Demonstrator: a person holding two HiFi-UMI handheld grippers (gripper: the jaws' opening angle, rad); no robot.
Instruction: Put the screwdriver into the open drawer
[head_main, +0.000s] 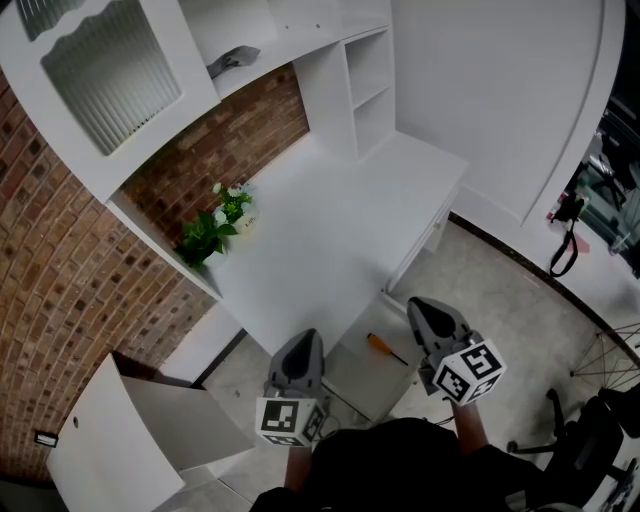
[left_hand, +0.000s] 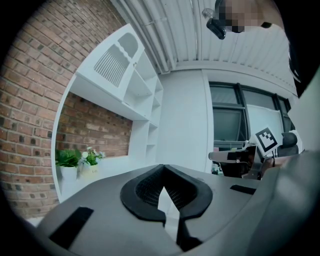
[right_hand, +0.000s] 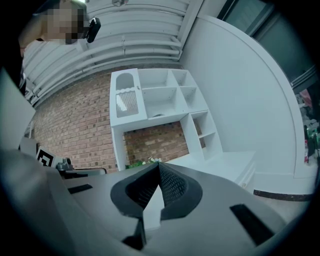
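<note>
An orange-handled screwdriver (head_main: 384, 347) lies on the white bottom of the open drawer (head_main: 352, 372), just below the desk's front edge. My left gripper (head_main: 306, 338) hovers over the drawer's left side, shut and empty. My right gripper (head_main: 422, 306) is held at the drawer's right side, a little right of the screwdriver, also shut with nothing in it. In the left gripper view the left gripper (left_hand: 165, 187) points at the desk and hutch with its jaws together. The right gripper (right_hand: 159, 167) looks the same in the right gripper view.
The white desk (head_main: 330, 230) carries a hutch with shelves (head_main: 365, 85) and potted plants (head_main: 215, 228) against a brick wall. A white cabinet door (head_main: 120, 440) stands open at lower left. A black chair (head_main: 595, 440) and a wheel (head_main: 610, 350) are at the right.
</note>
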